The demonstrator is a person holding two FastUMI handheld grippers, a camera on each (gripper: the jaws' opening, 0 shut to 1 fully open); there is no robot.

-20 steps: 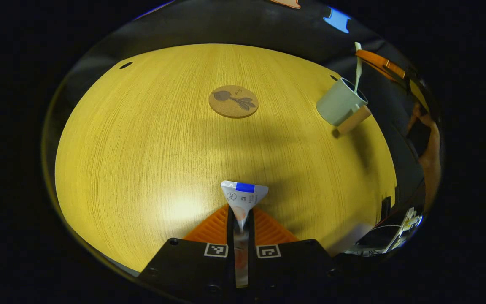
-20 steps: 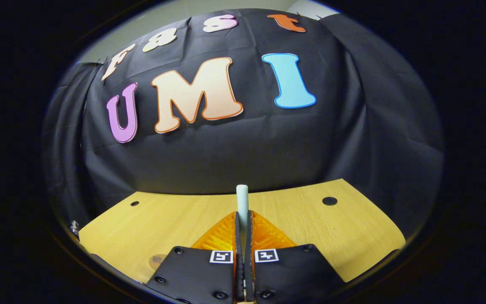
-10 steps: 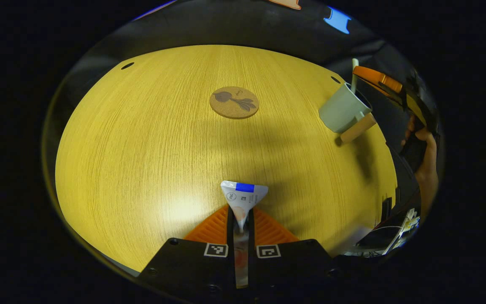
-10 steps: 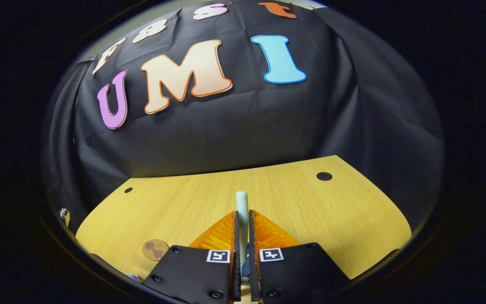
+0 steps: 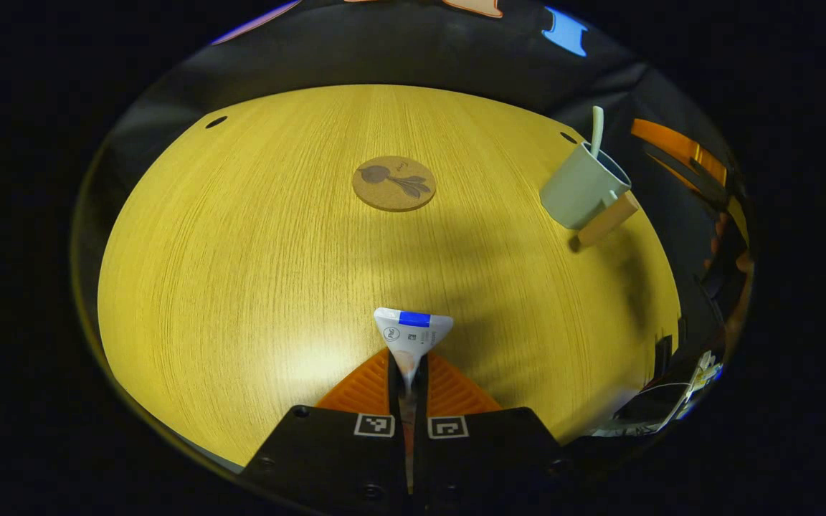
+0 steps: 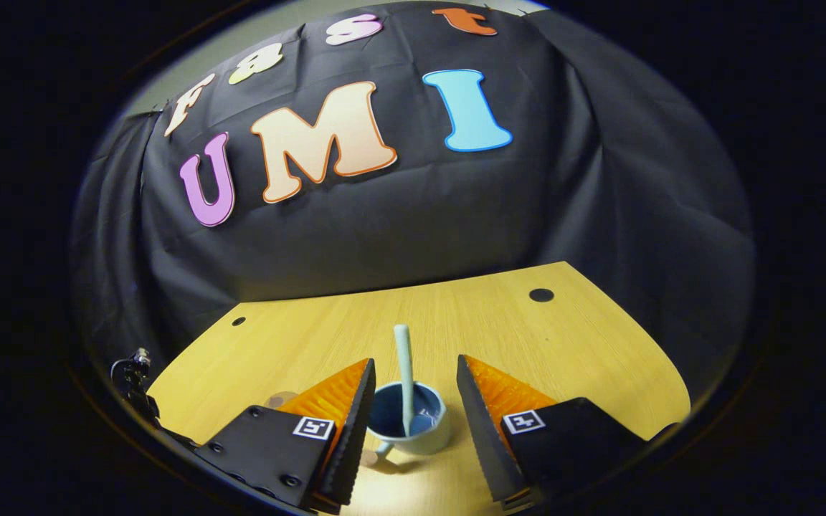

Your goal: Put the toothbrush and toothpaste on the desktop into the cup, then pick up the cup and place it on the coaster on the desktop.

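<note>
Pale green, the toothbrush (image 6: 404, 373) stands in the cup (image 6: 409, 430) beneath your wide-spread right hand-held gripper (image 6: 413, 423). Your left hand-held gripper (image 5: 409, 380) pinches the toothpaste tube (image 5: 411, 337) above the counter (image 5: 241, 251). The cup (image 5: 579, 195) sits near the edge, well apart from the coaster (image 5: 393, 183); a clumsy drop could topple it.

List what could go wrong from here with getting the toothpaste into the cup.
1. The toothbrush leans inside the cup, so the toothpaste may knock it on entry.
2. The left gripper pinches only the tube's narrow end; it could swing or slip during the carry.
3. The right gripper stands open right above the cup and may block the left one's approach.
</note>
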